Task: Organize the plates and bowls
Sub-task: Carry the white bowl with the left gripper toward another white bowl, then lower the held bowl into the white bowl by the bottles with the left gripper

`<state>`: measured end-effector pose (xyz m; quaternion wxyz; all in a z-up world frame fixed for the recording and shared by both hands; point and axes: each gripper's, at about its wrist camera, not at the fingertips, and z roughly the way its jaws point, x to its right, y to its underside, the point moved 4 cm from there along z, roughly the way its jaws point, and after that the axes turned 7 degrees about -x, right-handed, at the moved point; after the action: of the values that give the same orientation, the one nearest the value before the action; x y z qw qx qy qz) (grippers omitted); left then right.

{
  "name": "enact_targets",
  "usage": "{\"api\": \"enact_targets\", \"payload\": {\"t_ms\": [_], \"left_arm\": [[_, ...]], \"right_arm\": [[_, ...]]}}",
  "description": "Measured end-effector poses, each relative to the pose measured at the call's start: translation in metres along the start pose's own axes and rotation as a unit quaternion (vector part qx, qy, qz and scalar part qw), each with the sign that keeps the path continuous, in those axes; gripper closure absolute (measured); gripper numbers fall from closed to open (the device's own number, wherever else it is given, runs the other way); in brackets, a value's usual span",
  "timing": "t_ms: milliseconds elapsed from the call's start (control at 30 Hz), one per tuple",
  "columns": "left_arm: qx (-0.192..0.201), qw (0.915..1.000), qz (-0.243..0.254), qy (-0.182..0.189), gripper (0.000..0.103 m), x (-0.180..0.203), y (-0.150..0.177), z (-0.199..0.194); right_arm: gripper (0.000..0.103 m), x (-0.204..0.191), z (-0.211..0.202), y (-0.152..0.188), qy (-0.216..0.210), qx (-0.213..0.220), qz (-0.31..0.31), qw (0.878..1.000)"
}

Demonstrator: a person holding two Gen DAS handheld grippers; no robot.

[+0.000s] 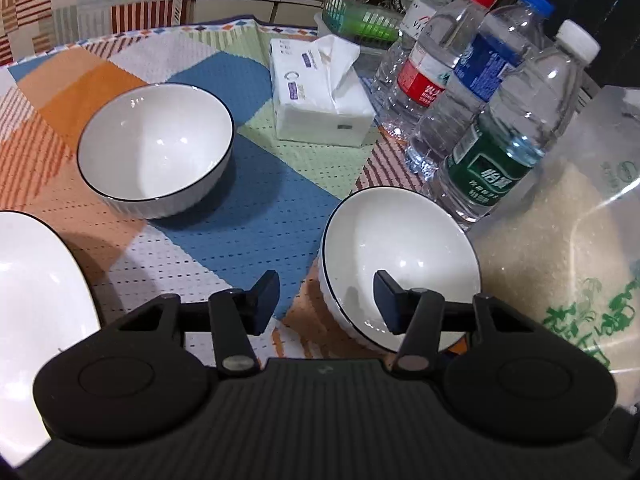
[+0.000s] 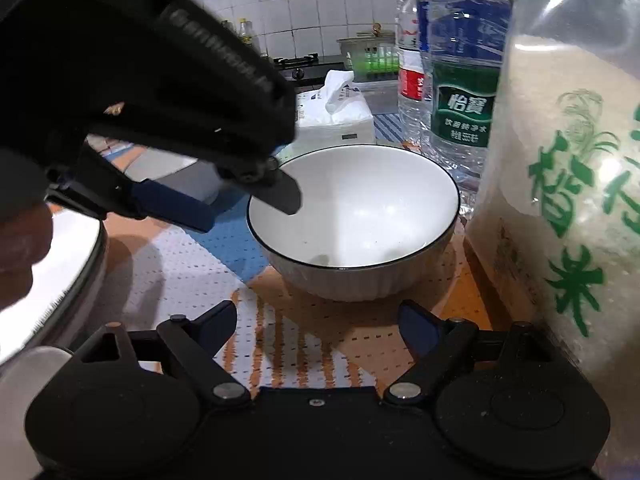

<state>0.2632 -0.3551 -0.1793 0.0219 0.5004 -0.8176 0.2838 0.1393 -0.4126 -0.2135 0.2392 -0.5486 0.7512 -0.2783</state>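
Note:
Two white bowls with dark rims sit on the patterned tablecloth. The near bowl (image 1: 400, 256) is at the right, next to the bottles; it also shows in the right wrist view (image 2: 356, 216). The far bowl (image 1: 156, 148) stands at the left centre. A white plate (image 1: 36, 304) lies at the left edge, also seen in the right wrist view (image 2: 60, 256). My left gripper (image 1: 326, 300) is open, straddling the near bowl's left rim, one finger inside. It shows in the right wrist view (image 2: 248, 204). My right gripper (image 2: 316, 330) is open and empty, just short of that bowl.
A tissue pack (image 1: 320, 96) stands behind the bowls. Several water bottles (image 1: 500, 128) crowd the right side. A large bag of rice (image 1: 568, 248) stands close right of the near bowl. A green basket (image 1: 360, 12) sits at the back.

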Motion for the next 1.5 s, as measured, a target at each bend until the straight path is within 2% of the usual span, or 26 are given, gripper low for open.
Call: {"api": "enact_targets", "payload": {"t_ms": [100, 200, 267, 300, 333, 367, 400, 567, 800, 933, 1167, 1300, 1500], "left_arm": [[-0.003, 1.0000, -0.006, -0.002, 0.060, -0.002, -0.003, 0.010], [-0.008, 0.9996, -0.013, -0.023, 0.060, -0.007, -0.007, 0.018], [-0.016, 0.9997, -0.013, -0.016, 0.071, -0.010, -0.010, 0.022], [-0.024, 0.9995, -0.018, -0.003, 0.079, -0.012, -0.011, 0.024], [-0.029, 0.9992, -0.023, 0.011, 0.093, -0.013, -0.012, 0.024], [-0.037, 0.9988, -0.026, 0.019, 0.096, -0.012, -0.012, 0.024], [-0.043, 0.9988, -0.024, 0.007, 0.098, -0.011, -0.012, 0.025], [-0.019, 0.9997, -0.007, -0.012, 0.097, -0.003, -0.009, 0.003], [-0.031, 0.9994, -0.011, -0.005, 0.097, -0.013, -0.004, -0.027], [-0.029, 0.9996, -0.005, 0.002, 0.096, -0.015, 0.002, -0.055], [-0.010, 0.9997, 0.020, -0.003, 0.095, -0.023, 0.017, -0.117], [-0.021, 0.9996, 0.017, 0.002, 0.095, -0.036, 0.037, -0.137], [-0.040, 0.9990, 0.016, -0.006, 0.096, -0.050, 0.061, -0.149]], "right_arm": [[0.012, -0.005, 0.005, 0.000, 0.024, 0.003, -0.027, 0.999], [0.010, -0.004, 0.007, -0.003, 0.010, 0.005, -0.029, 1.000], [0.009, -0.002, 0.007, -0.006, -0.002, 0.003, -0.026, 1.000], [0.008, -0.003, 0.008, -0.007, -0.004, 0.003, -0.028, 1.000], [0.008, -0.003, 0.009, -0.006, -0.004, 0.002, -0.033, 0.999], [0.008, -0.004, 0.010, -0.006, -0.003, 0.003, -0.039, 0.999], [0.008, -0.004, 0.010, -0.006, -0.002, 0.004, -0.042, 0.999], [0.008, -0.005, 0.015, -0.008, -0.004, 0.005, -0.038, 0.999], [0.009, -0.004, -0.006, -0.013, -0.029, 0.027, -0.029, 0.999], [0.009, -0.014, -0.027, -0.023, -0.026, 0.044, -0.059, 0.997], [0.007, -0.033, -0.075, -0.025, -0.079, 0.041, -0.145, 0.985], [0.007, -0.049, -0.095, -0.012, -0.086, 0.040, -0.186, 0.978], [0.006, -0.070, -0.114, 0.005, -0.109, 0.024, -0.197, 0.974]]}}
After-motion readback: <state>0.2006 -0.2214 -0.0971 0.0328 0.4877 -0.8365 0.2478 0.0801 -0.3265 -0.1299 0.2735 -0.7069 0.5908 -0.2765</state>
